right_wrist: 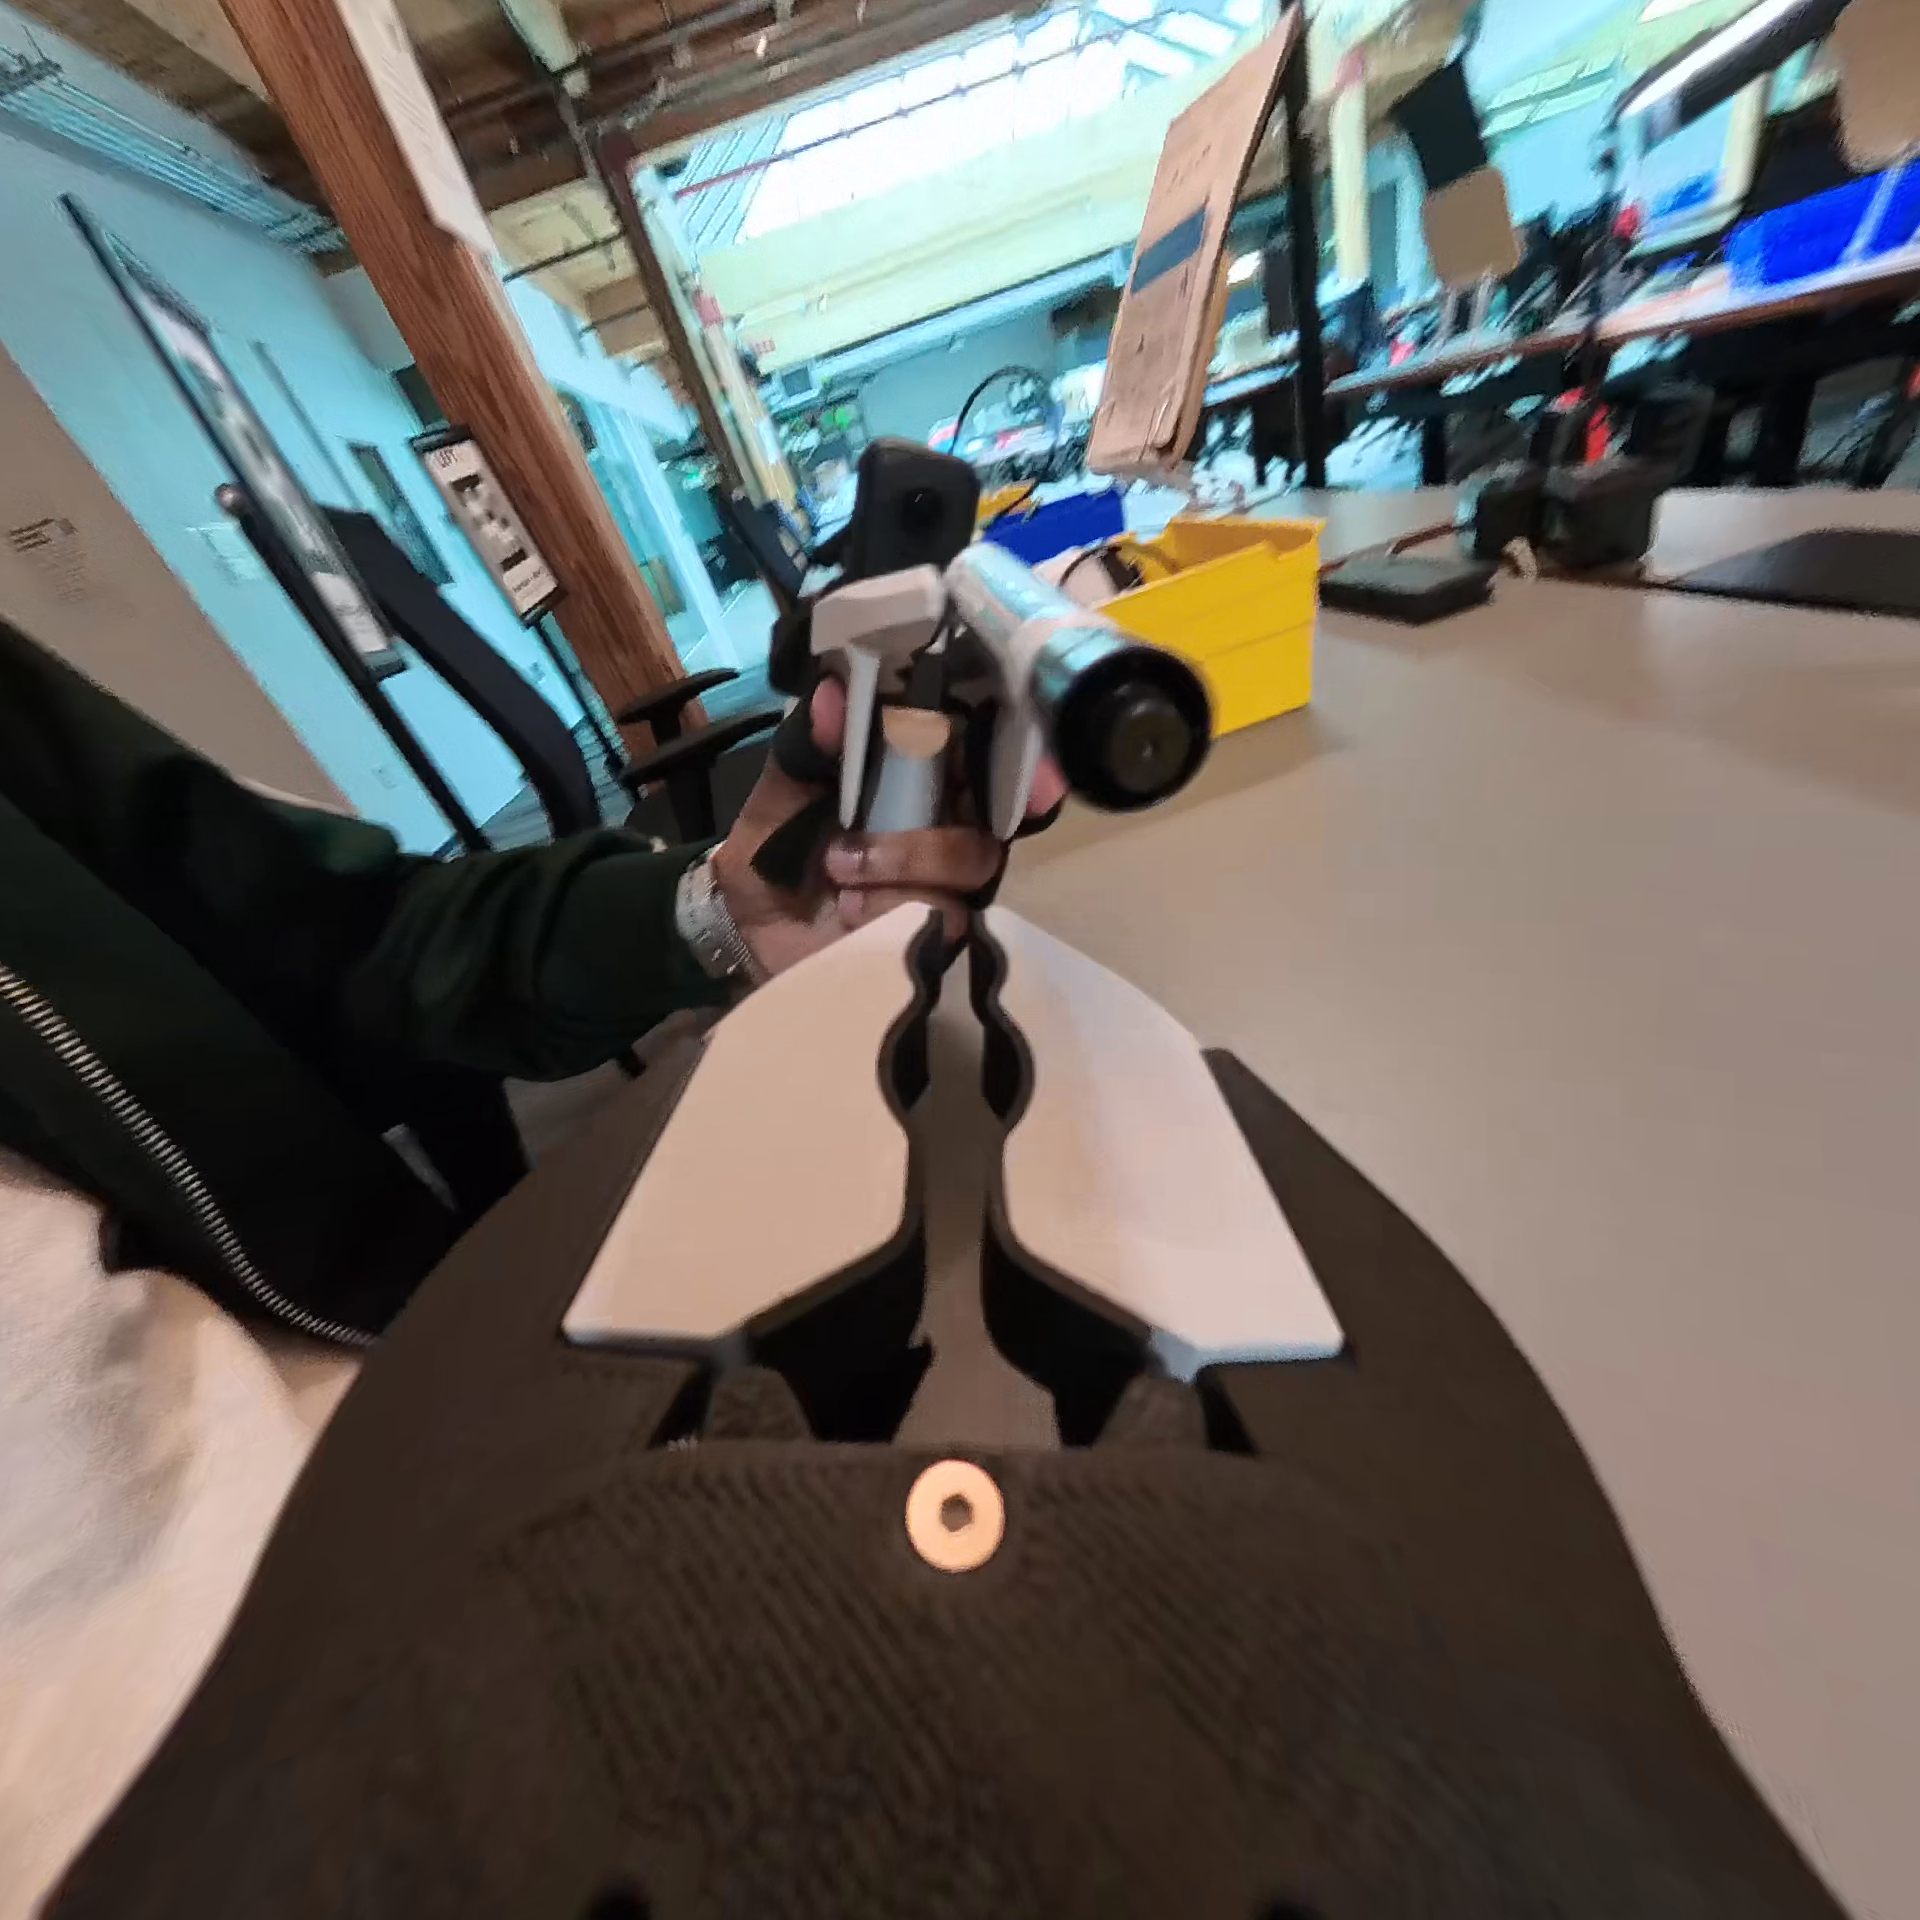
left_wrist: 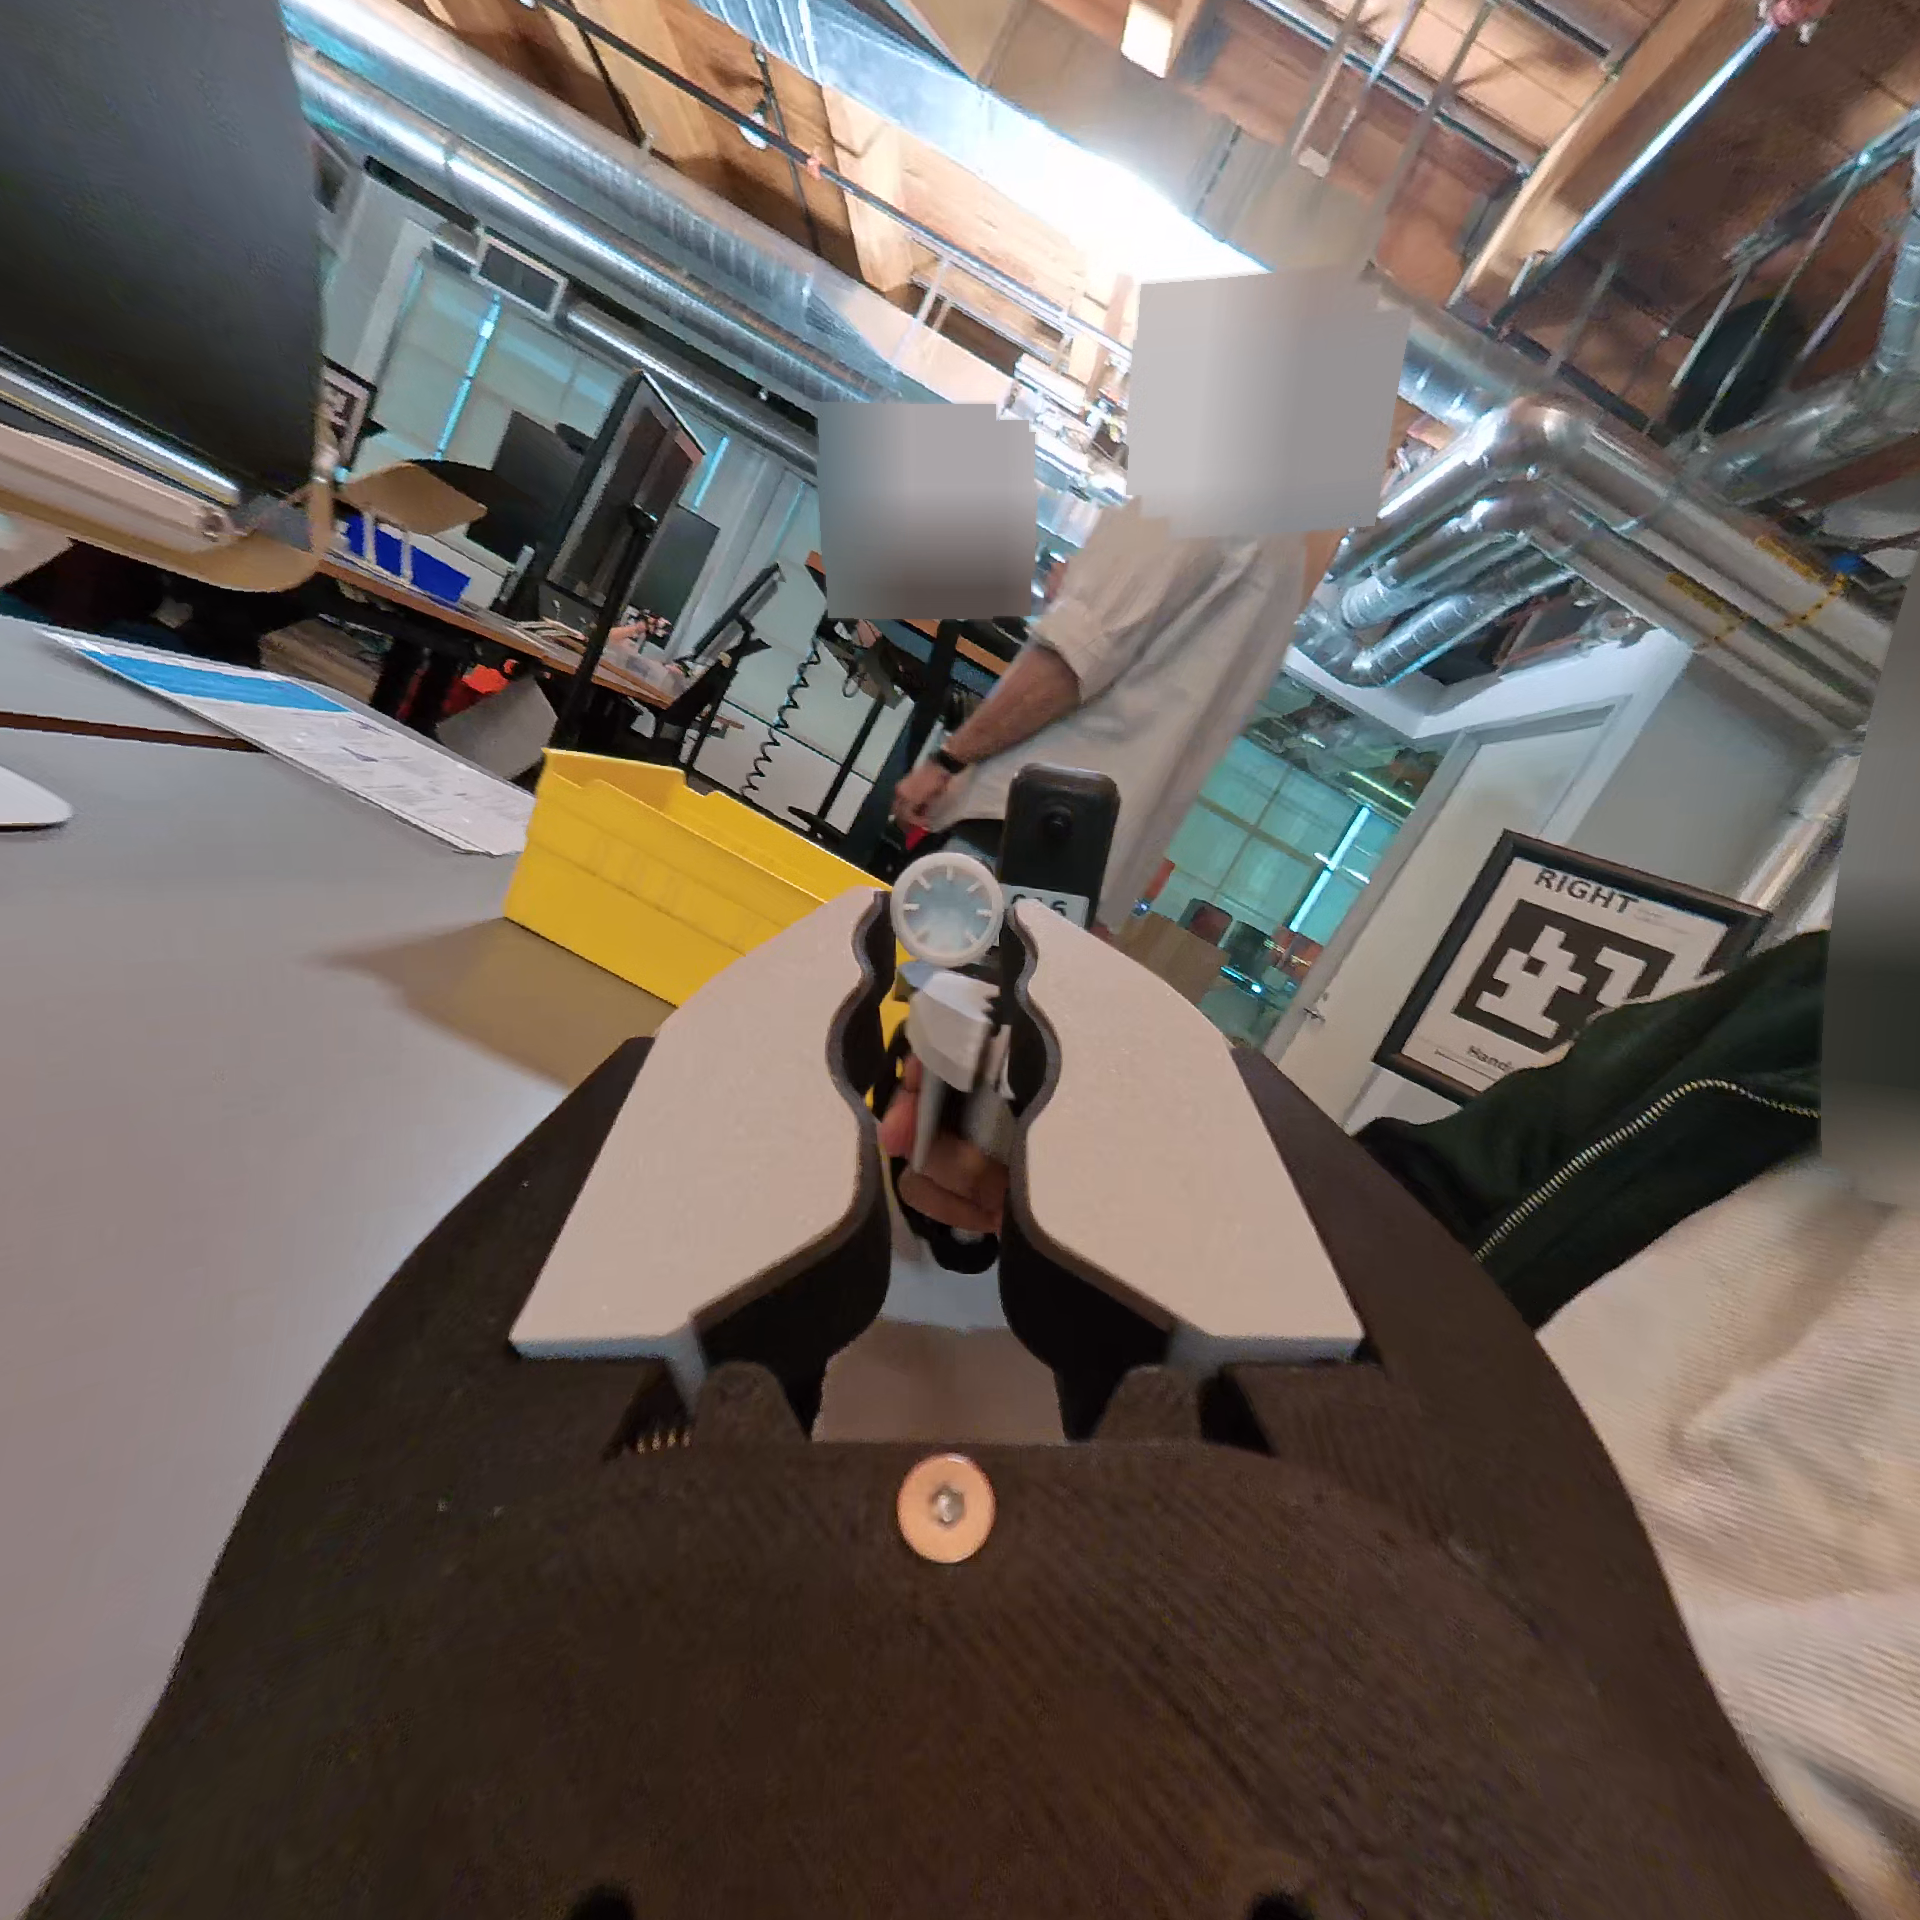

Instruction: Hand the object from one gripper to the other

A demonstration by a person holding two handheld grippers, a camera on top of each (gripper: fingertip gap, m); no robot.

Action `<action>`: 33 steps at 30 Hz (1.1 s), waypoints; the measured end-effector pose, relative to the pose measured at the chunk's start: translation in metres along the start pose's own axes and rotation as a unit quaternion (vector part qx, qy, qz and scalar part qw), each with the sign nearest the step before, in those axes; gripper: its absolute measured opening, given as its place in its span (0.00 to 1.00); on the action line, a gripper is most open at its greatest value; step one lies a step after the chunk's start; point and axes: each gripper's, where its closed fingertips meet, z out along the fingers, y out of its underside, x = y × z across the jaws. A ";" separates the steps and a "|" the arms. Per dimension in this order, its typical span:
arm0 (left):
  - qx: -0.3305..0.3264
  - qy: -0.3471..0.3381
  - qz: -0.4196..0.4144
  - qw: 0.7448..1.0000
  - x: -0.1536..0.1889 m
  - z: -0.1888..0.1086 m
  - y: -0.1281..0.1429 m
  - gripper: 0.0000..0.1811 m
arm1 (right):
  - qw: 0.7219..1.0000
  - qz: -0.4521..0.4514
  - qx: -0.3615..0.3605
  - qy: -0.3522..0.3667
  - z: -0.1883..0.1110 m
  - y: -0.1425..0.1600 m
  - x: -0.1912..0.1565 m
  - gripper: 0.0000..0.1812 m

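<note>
Left wrist view. Shows the left gripper point(left_wrist: 948, 935) drawn narrow, pinching what looks like a silver cylinder point(left_wrist: 948, 914) at the very fingertips, white cap end-on to the camera. Hangs above a plain grey table point(left_wrist: 208, 987), clear of it. Beyond: a yellow bin point(left_wrist: 644, 862) on the table, a standing person point(left_wrist: 1164, 675), a framed marker board point(left_wrist: 1558, 966) against the wall, and bare ducts and timber overhead.

Right wrist view. Shows the right gripper point(right_wrist: 951, 925) with fingers nearly together and nothing between them. Looks across at the other gripper, gripped by a hand point(right_wrist: 831, 883), with the cylinder point(right_wrist: 1081, 675) jutting toward the camera, black end first, well apart from the right fingertips.

Probably the approach before the exchange. To do it well:
- Open the right jaws wide first; as they stand, no room for the tube.
- Come in square to the free black end.
- Close on bare barrel away from the left fingertips.
- Release the left side only once the new grip is firm, since a smooth round tube slips easily.

Around it: the same grey table, the yellow bin, a wooden post point(right_wrist: 447, 343), an office chair point(right_wrist: 582, 727), and cluttered benches behind, blurred.
</note>
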 end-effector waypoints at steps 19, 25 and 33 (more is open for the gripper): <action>-0.204 -0.175 0.199 0.942 -0.020 0.018 0.056 0.11 | 0.806 -0.433 -0.237 0.325 -0.009 0.023 0.055 0.15; -0.177 -0.159 0.209 0.948 -0.016 0.019 0.051 0.11 | 0.828 -0.408 -0.226 0.312 -0.007 0.022 0.051 0.10; -0.180 -0.165 0.213 0.946 -0.023 0.017 0.057 0.18 | 0.958 -0.163 -0.059 0.229 -0.018 -0.006 0.044 0.11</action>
